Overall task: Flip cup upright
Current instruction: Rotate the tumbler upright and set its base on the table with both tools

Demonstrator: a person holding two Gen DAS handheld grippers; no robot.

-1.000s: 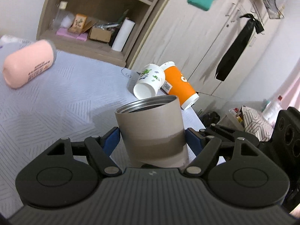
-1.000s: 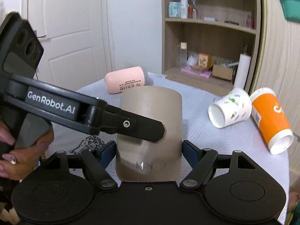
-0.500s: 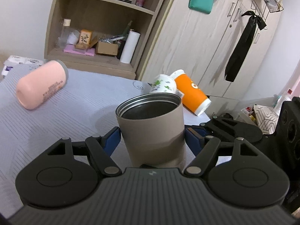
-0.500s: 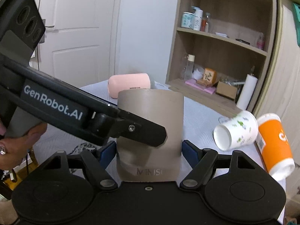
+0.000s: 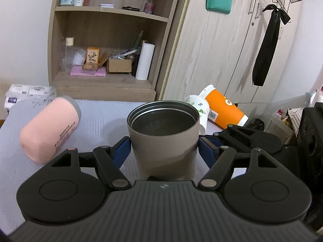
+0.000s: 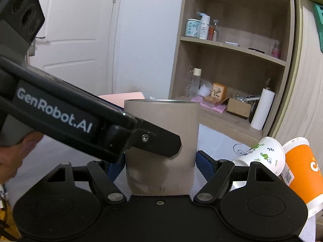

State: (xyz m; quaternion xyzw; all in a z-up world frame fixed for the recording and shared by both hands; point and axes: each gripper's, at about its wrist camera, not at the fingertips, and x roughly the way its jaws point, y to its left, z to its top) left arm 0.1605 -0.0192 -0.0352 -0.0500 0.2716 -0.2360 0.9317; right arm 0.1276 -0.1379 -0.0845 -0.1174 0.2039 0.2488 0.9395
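A taupe metal tumbler [image 5: 163, 139] stands upright with its open mouth up, over the grey cloth of the table [image 5: 105, 117]. My left gripper [image 5: 164, 148] is shut on its sides, blue pads against the wall. My right gripper [image 6: 160, 161] is also shut on the tumbler [image 6: 161, 147]; the left gripper's finger [image 6: 157, 141] crosses in front of it. The tumbler's base is hidden behind the gripper bodies, so I cannot tell whether it rests on the table.
A pink cup [image 5: 50, 129] lies on its side at the left. A white leaf-print paper cup [image 5: 198, 109] and an orange paper cup [image 5: 224, 109] lie on their sides at the right, near the table edge. A shelf [image 5: 105, 40] and wardrobe [image 5: 222, 50] stand behind.
Both grippers have tilted the tumbler from a lean to upright, still gripping it. The views have swung up and show more of the shelf.
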